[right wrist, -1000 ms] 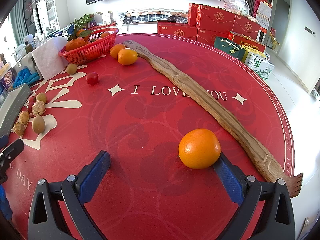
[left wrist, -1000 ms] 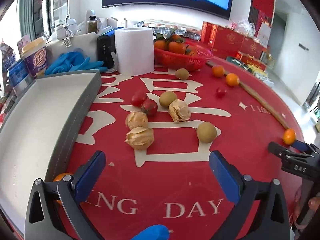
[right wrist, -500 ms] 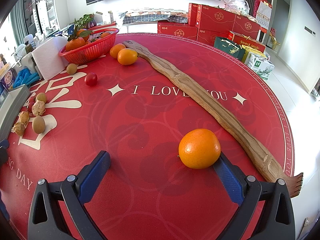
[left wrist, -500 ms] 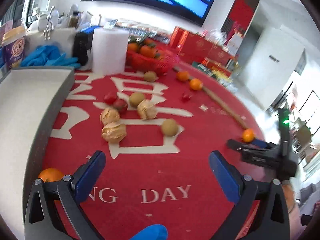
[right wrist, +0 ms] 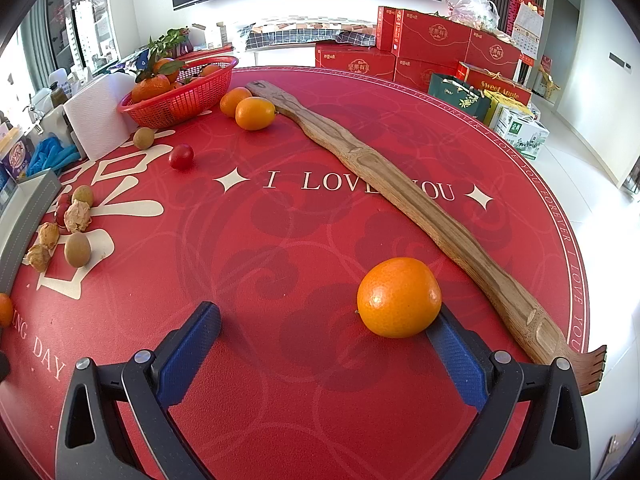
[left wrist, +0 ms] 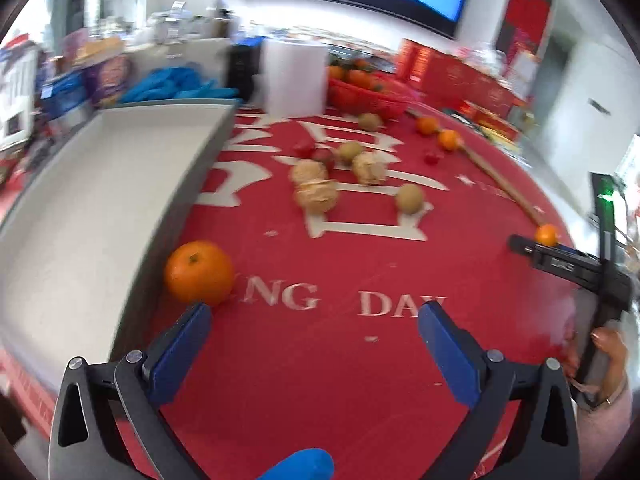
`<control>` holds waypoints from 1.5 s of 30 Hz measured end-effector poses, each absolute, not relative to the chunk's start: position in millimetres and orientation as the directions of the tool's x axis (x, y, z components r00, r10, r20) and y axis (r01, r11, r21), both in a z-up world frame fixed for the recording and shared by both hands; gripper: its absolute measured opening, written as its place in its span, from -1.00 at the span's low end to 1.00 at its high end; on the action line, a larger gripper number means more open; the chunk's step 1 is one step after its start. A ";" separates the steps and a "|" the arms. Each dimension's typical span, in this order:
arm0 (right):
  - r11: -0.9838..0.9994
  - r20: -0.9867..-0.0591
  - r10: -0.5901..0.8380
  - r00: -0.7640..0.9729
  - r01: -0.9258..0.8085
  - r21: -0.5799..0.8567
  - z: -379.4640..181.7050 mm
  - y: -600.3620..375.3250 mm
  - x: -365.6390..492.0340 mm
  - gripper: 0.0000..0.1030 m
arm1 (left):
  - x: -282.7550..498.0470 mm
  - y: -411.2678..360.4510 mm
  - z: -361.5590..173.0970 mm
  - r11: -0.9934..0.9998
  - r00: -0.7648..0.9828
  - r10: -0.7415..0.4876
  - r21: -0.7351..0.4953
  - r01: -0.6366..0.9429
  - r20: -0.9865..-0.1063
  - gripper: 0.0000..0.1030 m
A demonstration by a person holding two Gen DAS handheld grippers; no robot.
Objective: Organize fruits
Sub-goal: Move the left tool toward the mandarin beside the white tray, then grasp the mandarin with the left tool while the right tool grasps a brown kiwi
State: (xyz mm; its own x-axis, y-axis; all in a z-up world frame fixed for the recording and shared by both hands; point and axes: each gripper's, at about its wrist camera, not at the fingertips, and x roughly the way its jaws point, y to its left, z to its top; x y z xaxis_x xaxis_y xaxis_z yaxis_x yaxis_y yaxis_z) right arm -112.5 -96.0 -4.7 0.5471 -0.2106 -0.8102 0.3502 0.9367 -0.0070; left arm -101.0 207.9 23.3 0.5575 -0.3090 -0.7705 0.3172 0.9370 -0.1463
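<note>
My left gripper (left wrist: 314, 316) is open and empty above the red tablecloth. An orange (left wrist: 199, 272) lies just beyond its left fingertip, against the rim of the grey tray (left wrist: 188, 184). Husked fruits (left wrist: 316, 196), brown round fruits (left wrist: 409, 198) and small red fruits lie further on. My right gripper (right wrist: 326, 318) is open on the cloth, and a second orange (right wrist: 399, 297) rests against its right fingertip (right wrist: 448, 332). The right gripper also shows in the left wrist view (left wrist: 560, 260) at the far right.
A long wooden back scratcher (right wrist: 404, 200) lies diagonally to the right of the right gripper. A red basket of oranges (right wrist: 180, 96), two loose oranges (right wrist: 248, 110), a paper roll (left wrist: 294, 76) and red boxes (right wrist: 428, 48) stand at the back.
My left gripper has pulled back and swung left, so the orange by the tray now sits in full view near its left fingertip. The right gripper has not moved.
</note>
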 end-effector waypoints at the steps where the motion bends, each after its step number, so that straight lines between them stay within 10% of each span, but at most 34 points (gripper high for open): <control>1: 0.937 -0.810 -0.211 0.547 0.350 -0.007 -4.8 -95.9 -112.1 0.99 | -102.1 210.1 22.5 0.949 0.569 -0.278 -0.129 0.288 -0.774 1.00; 23: 0.938 -0.815 -0.208 0.541 0.347 -0.009 -3.0 -92.5 -109.2 0.99 | -47.9 179.1 4.1 0.981 0.561 -0.100 0.013 0.193 -0.822 1.00; 28: 0.978 -0.815 0.002 0.580 0.171 0.124 7.9 -56.0 -86.4 0.99 | -42.1 177.2 5.0 0.978 0.537 -0.111 0.003 0.207 -0.836 0.98; 36: 0.996 -0.815 0.079 0.574 -0.016 0.086 9.0 15.0 -26.4 0.98 | -41.6 180.3 9.6 0.981 0.567 -0.096 0.021 0.195 -0.818 0.51; 39: 0.999 -0.814 0.009 0.580 -0.033 -0.012 2.2 31.6 -24.8 0.37 | -41.5 187.4 13.0 0.980 0.573 -0.130 -0.016 0.198 -0.809 -0.23; 41: 0.999 -0.809 0.026 0.587 -0.054 -0.007 5.8 35.6 -28.0 -0.48 | -42.2 190.8 14.2 0.976 0.565 -0.159 -0.041 0.215 -0.810 -0.23; 45: 0.995 -0.807 0.099 0.582 -0.047 0.088 9.6 22.6 -35.4 -0.48 | -51.4 198.8 19.7 0.967 0.566 -0.222 -0.103 0.235 -0.794 -0.23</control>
